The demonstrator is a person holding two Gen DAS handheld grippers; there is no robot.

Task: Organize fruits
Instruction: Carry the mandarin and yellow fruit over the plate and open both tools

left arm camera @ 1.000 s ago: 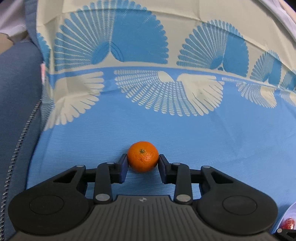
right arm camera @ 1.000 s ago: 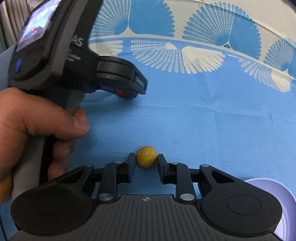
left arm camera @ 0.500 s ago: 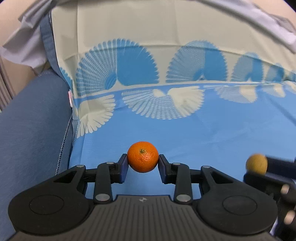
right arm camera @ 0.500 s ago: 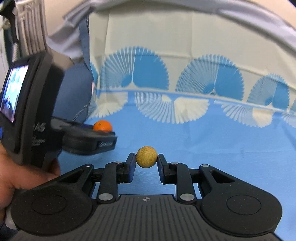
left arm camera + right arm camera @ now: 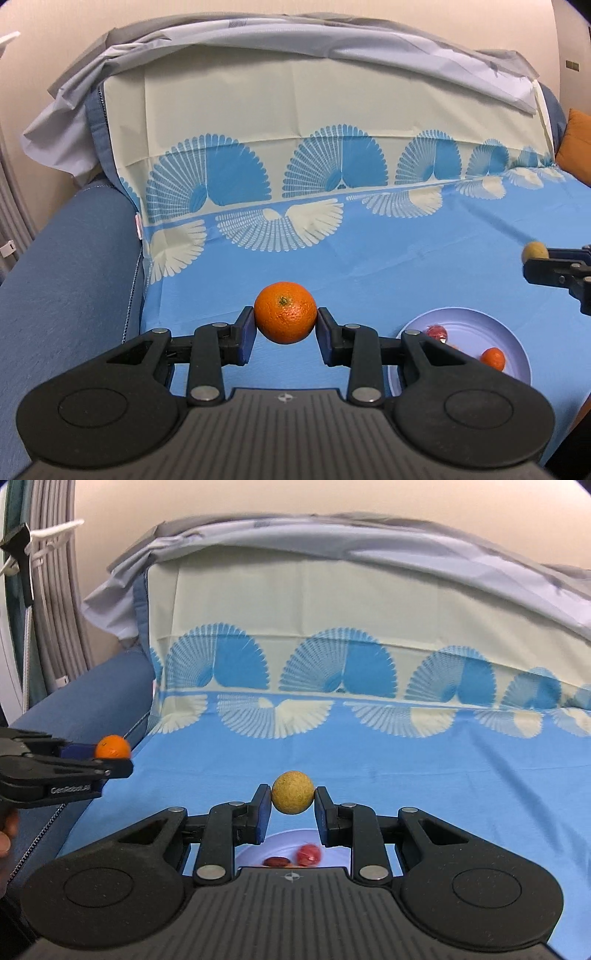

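My left gripper is shut on an orange mandarin and holds it in the air above the blue cloth. It also shows in the right wrist view at the left. My right gripper is shut on a small tan-yellow round fruit, held above a lilac plate. In the left wrist view the plate lies at the lower right and holds a red fruit and a small orange one. The tan-yellow fruit shows at the right edge.
A blue cloth with a fan pattern covers a sofa seat and backrest. The sofa's blue arm is at the left. An orange cushion lies at the far right. A wall and a grey cover are behind.
Both grippers have risen from the cloth with their fruits held. The view has pulled back, and the plate with fruit has come into view below.
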